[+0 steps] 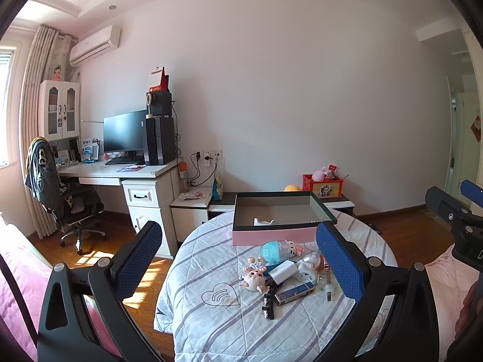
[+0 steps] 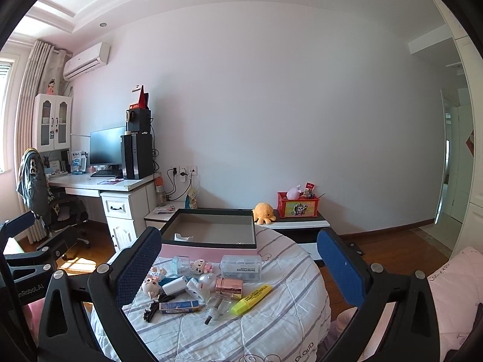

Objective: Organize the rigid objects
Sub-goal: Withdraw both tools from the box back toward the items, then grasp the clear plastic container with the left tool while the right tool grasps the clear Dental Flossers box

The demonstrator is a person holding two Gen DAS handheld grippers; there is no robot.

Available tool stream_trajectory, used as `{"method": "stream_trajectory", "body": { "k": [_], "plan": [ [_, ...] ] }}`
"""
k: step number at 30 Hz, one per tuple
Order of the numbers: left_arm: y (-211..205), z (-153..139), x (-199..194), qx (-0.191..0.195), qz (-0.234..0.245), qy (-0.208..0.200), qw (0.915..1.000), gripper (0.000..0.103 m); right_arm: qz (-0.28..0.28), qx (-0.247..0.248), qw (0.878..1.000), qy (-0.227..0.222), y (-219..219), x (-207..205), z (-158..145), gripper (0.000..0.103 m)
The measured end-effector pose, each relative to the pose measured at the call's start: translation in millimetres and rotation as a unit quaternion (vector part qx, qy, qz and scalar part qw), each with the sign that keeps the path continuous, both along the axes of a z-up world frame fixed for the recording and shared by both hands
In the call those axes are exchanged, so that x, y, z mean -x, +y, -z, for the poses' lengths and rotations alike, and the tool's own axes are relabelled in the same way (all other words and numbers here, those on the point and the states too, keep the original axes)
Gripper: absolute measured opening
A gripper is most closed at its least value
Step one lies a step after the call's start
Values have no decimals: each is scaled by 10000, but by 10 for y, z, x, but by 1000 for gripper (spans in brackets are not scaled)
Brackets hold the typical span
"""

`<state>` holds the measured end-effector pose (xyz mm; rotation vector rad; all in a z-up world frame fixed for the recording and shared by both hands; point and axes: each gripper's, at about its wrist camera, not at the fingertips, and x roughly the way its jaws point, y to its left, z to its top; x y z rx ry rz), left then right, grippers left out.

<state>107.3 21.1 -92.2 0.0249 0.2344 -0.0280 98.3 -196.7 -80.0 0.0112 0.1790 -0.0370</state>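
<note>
A pile of small rigid items lies on a round table under a striped quilt (image 2: 271, 325): a yellow highlighter (image 2: 250, 300), a clear dental floss box (image 2: 240, 268), a rose-gold case (image 2: 228, 288), a blue carton (image 2: 179, 306), a black hair clip (image 2: 152, 310), a doll head (image 2: 151, 283) and a white charger (image 2: 174, 288). Behind them stands a pink box with a dark rim (image 2: 211, 255), holding one small white piece (image 2: 182, 236). My right gripper (image 2: 240, 233) hovers open above the pile. My left gripper (image 1: 238, 227) is open too, over the doll head (image 1: 255, 277) and blue carton (image 1: 294, 292).
A white desk (image 1: 120, 170) with a monitor and a black office chair (image 1: 69, 199) stand at the left. A low cabinet behind the table carries a red toy box (image 2: 297, 206) and an orange plush (image 2: 264, 211). Pink bedding (image 2: 452, 286) lies at the right.
</note>
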Motion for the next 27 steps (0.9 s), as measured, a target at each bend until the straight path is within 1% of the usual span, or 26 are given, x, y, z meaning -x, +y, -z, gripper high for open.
{"method": "stream_trajectory", "body": {
  "k": [5,10,14,19,23,27],
  "plan": [
    [30,142,-159,-14,-28,276,9996,103,98,-43,9996,245,-71,-138,161,103],
    [92,425,-407,-9,50,742,9972,103,231,-90,9968,764,-185,-421,491,103],
    [124,697,-683,-40,29,1190,9929,103,321,-177,9920,1206,-284,-663,785,103],
    [136,989,-1059,29,-18,1710,9853,103,384,-236,9871,1535,-392,-941,1022,103],
    [86,1129,-1365,54,23,1991,9800,103,380,-236,9842,1714,-440,-1179,1135,103],
    [-95,1198,-1738,-8,254,2198,9752,103,346,-249,9813,1875,-487,-1463,1227,103]
  ]
}}
